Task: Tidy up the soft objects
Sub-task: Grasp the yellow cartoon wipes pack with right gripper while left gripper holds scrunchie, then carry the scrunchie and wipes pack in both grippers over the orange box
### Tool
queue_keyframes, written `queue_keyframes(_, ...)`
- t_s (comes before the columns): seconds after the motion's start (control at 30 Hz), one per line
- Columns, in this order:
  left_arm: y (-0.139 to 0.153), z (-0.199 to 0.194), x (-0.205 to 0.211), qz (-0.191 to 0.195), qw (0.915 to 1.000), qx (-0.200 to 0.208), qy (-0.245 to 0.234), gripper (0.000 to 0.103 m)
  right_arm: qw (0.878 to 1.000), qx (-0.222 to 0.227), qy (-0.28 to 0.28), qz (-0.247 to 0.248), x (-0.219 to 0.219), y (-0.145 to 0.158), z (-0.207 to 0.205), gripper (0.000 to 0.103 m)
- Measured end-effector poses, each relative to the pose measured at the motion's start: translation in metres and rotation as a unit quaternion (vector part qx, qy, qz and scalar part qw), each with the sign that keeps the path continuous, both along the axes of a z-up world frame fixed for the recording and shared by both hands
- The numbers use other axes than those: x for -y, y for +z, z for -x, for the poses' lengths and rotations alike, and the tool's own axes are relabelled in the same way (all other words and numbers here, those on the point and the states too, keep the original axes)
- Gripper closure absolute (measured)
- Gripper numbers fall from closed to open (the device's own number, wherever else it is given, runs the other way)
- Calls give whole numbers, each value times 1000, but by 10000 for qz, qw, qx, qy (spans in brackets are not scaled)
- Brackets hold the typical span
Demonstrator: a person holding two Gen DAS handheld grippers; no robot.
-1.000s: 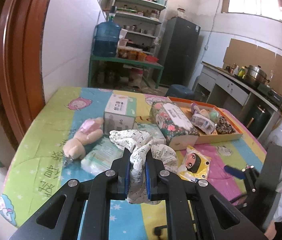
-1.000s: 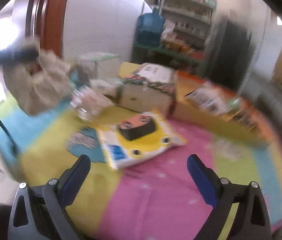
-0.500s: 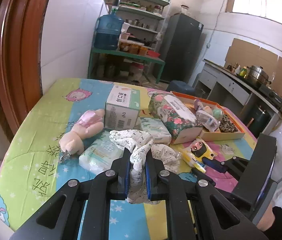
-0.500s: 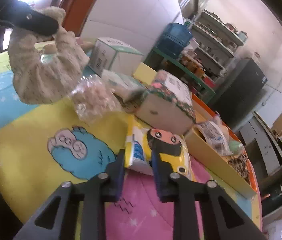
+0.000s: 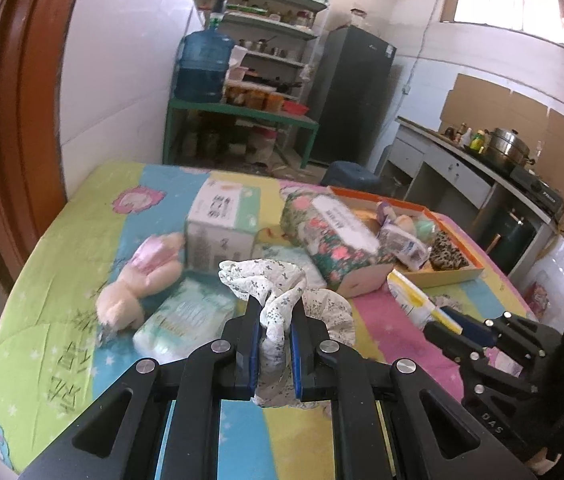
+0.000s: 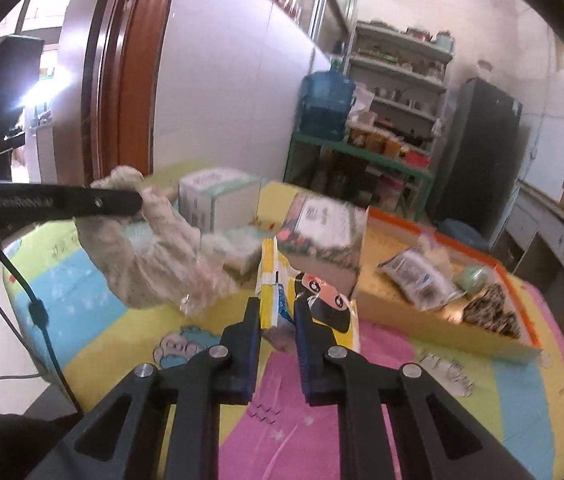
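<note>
Hanging cloth (image 5: pixel 278 312) between left tongs (image 5: pixel 276 308)

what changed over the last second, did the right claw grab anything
Yes. The right claw, wide open above the mat a second ago, came down and shut on the yellow cartoon pack, then tipped its edge up off the mat. The left claw stayed shut on the white floral cloth, held up throughout. The orange tray, floral tissue box and plush toy kept their places.

Home kitchen: fridge (image 5: pixel 351 96), stove pot (image 5: pixel 509 147), shelves (image 5: pixel 272 20).
</note>
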State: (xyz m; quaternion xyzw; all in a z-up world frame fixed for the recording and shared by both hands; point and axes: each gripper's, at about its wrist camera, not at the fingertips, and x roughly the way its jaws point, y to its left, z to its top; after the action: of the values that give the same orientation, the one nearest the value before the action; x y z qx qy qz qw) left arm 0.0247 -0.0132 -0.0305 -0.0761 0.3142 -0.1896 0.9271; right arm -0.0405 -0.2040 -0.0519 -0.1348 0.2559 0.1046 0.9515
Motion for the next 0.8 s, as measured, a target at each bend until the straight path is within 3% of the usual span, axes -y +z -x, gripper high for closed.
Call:
queue_keyframes(0.33,37,-13,39,-25,9988,437,-232,91,9982,491,-277,197,22,30,-3,91)
queue_keyframes(0.6,50,-26,67,21,9982,446,-409,91,9983,420,-250,-305,50,37,-8,91)
queue_keyframes(0.8,62,-33,90,2,9969,549,-569,91,9963,714,-420,-219,68,52,-11,91)
